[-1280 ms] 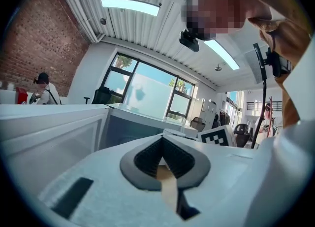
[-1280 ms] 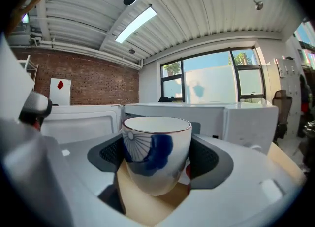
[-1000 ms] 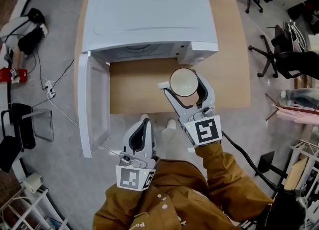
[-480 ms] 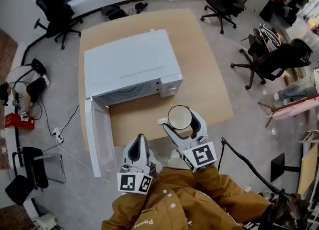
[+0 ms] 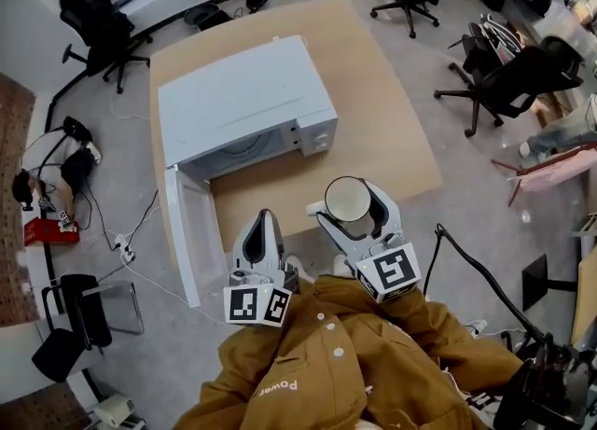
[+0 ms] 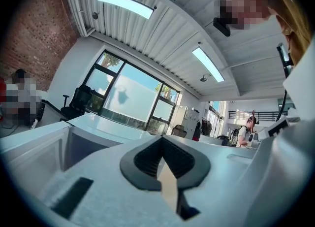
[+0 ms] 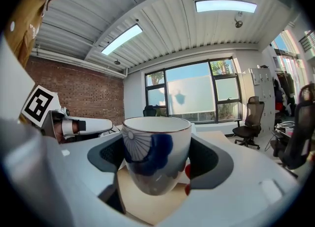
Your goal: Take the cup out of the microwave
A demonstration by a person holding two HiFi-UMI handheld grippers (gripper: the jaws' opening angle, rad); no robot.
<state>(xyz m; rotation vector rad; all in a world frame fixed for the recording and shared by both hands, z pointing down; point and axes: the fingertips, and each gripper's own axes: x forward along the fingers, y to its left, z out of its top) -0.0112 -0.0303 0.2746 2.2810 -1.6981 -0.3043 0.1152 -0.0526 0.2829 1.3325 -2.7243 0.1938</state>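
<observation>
While the right gripper (image 5: 347,202) has its jaws clamped on the sides of the one cup (image 7: 155,152), upright, at the near edge of the table (image 5: 392,130), the left gripper (image 6: 162,164) has its jaws together, empty. One microwave (image 5: 244,102), door (image 5: 191,232) open.

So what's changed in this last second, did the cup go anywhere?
The right gripper, clamped on the cup, has drawn back from the microwave toward the person, to about the table's front edge. Unchanged: cup upright in those jaws, left gripper shut and empty, microwave door open.
</observation>
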